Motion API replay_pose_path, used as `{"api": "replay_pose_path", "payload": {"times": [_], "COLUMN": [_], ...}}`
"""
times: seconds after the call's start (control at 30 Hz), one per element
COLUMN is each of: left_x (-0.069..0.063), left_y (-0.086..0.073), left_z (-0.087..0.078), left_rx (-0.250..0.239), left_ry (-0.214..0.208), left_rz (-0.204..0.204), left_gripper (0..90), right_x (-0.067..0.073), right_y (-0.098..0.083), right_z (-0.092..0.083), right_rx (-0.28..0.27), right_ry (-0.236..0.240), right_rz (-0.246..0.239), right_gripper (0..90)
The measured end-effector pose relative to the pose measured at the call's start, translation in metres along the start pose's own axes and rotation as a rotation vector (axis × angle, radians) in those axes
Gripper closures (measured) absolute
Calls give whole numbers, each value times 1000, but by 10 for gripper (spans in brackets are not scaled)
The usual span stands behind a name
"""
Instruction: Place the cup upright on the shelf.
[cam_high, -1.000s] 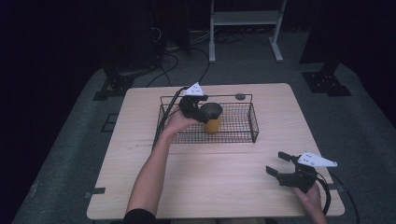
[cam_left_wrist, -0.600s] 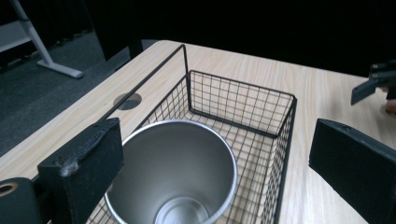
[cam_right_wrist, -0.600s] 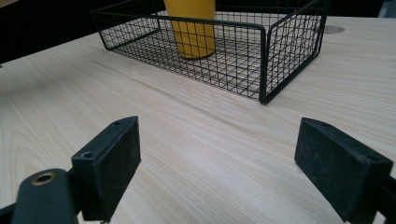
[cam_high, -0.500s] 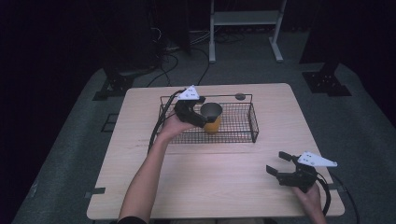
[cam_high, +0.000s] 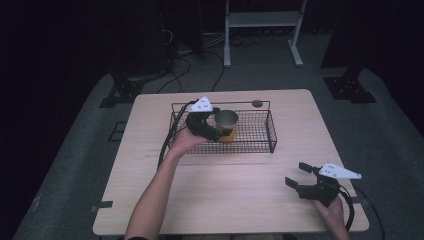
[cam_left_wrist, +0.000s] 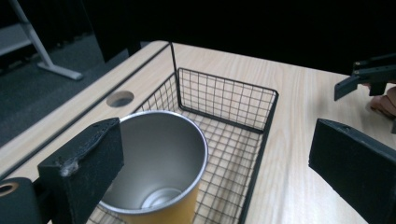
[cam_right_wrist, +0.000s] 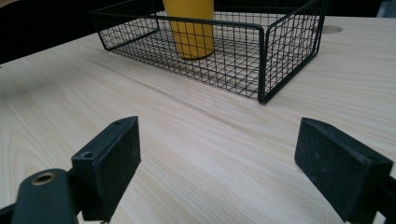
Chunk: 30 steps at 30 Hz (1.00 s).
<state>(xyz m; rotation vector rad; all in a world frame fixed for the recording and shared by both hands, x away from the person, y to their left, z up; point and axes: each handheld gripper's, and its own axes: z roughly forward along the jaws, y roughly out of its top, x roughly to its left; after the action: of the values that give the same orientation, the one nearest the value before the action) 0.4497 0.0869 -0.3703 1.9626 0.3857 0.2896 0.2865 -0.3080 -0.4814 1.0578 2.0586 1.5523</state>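
The left gripper (cam_high: 212, 129) hangs over the wire basket (cam_high: 260, 141), jaws spread wide and gripping nothing. The yellow steel-lined cup (cam_high: 227, 126) stands upright inside the basket, long axis vertical, just ahead of and below these jaws; in the left gripper view the cup (cam_left_wrist: 156, 175) sits closer to the left-hand jaw. The right gripper (cam_high: 305, 180) rests well apart near the table (cam_high: 240, 200) edge, jaws likewise released. The left hand is plainly nearer.

Dark lab or studio: black drapes, stand legs (cam_high: 262, 37), floor cables (cam_high: 187, 47).
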Motion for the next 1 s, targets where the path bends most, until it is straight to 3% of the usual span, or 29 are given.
{"api": "replay_pose_path", "payload": {"times": [0.17, 0.33, 0.53, 1.0], "left_x": [-4, -8, -14, -24], "left_y": [-3, -6, -9, -23], "left_z": [-6, -8, -11, -21], "left_rx": [-23, -1, -15, -4], "left_ry": [-9, -18, -15, -12], "left_rz": [-2, 1, 11, -13], "left_gripper": [23, 23, 23, 23], "right_x": [0, 0, 0, 0], "right_y": [0, 0, 0, 0], "right_z": [0, 0, 0, 0], "right_rx": [0, 1, 0, -1], "right_ry": [-2, -3, -6, -7], "right_rz": [0, 2, -2, 1], "right_gripper": [134, 134, 134, 134]}}
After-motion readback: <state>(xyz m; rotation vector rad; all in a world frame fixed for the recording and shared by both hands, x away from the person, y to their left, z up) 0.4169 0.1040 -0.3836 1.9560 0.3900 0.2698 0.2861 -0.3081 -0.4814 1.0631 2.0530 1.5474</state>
